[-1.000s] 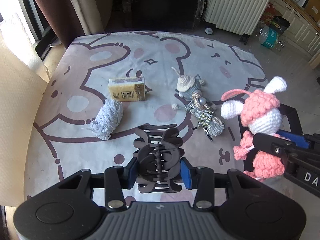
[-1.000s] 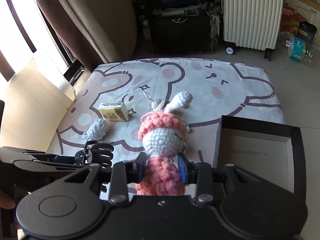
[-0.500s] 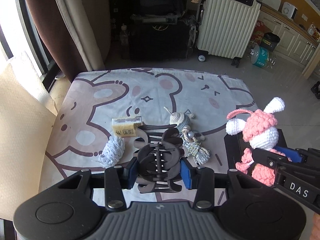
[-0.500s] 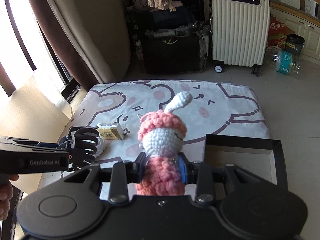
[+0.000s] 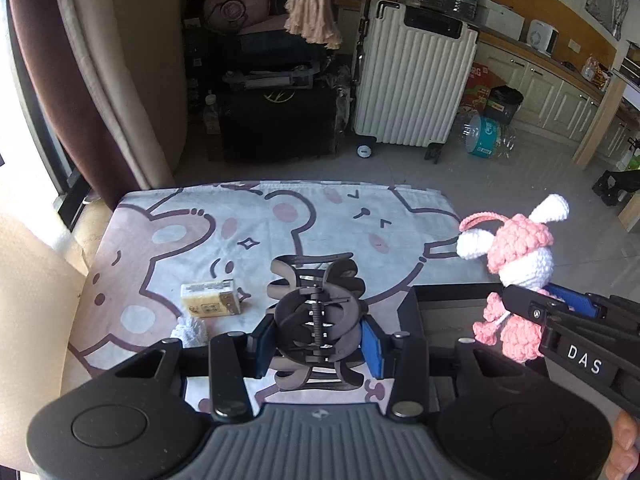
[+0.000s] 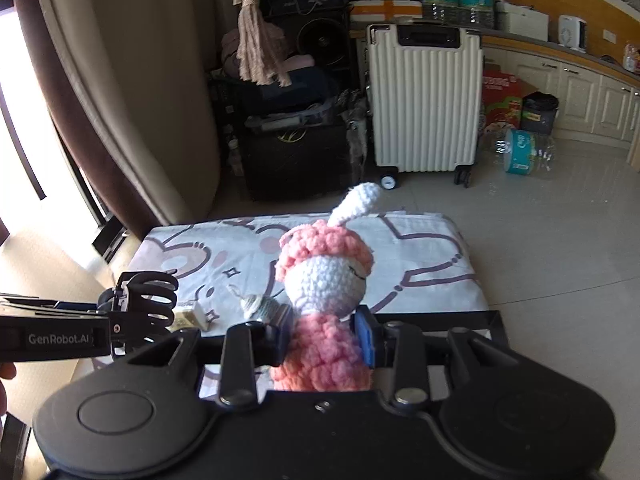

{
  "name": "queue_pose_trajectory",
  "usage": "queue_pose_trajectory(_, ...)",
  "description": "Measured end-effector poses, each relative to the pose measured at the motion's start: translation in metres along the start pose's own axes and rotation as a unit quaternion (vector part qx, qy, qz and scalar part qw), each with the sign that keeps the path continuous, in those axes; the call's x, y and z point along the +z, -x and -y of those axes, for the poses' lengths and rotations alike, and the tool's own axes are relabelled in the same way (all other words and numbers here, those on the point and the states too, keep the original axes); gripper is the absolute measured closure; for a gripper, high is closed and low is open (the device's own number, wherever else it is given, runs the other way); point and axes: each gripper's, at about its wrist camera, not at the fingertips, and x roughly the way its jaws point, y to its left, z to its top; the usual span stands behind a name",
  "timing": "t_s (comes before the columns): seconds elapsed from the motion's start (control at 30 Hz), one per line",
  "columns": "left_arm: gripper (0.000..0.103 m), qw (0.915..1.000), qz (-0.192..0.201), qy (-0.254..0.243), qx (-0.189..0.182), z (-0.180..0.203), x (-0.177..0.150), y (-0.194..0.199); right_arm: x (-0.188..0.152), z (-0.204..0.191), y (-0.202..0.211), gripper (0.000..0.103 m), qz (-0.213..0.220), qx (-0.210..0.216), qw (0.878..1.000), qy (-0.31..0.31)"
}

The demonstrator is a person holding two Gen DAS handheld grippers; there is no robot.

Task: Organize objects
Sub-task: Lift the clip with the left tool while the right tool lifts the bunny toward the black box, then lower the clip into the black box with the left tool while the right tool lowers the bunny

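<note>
Crocheted pink-and-white bunny (image 6: 325, 300) sits clamped upright at its pink body in the right tongs (image 6: 325, 338), its one white ear tilted up and away, above the near rim of a black open box (image 5: 412, 308). Beside it, the left tongs (image 5: 318, 340) are clamped on a dark plastic claw hair clip (image 5: 316, 316), its curved teeth pointing away from the tongs. Ahead of both, on the bear-print cloth (image 5: 280, 220), lie a yellow carton (image 5: 210, 300), a white knitted bundle (image 5: 190, 330) and a small grey crocheted toy (image 6: 260, 306). A ribbed white suitcase (image 6: 424, 100) stands beyond.
</note>
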Motion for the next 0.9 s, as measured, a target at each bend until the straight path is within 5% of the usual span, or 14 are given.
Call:
queue_pose_trajectory(0.4, 0.058, 0.9974, 0.011, 0.0, -0.071, 0.058, 0.003, -0.026, -0.005, 0.047, 0.006, 0.068, 0.033, -0.038, 0.999, -0.01)
queue_pose_trajectory(0.7, 0.058, 0.9929, -0.018, 0.007, -0.117, 0.086, -0.007, -0.068, -0.026, 0.098, -0.02, 0.068, 0.0, -0.071, 0.997, -0.035)
queue_pose_trajectory(0.9, 0.058, 0.9884, -0.051, 0.015, -0.142, 0.097, -0.016, -0.097, -0.042, 0.11, -0.042, 0.068, -0.026, -0.109, 0.994, 0.002)
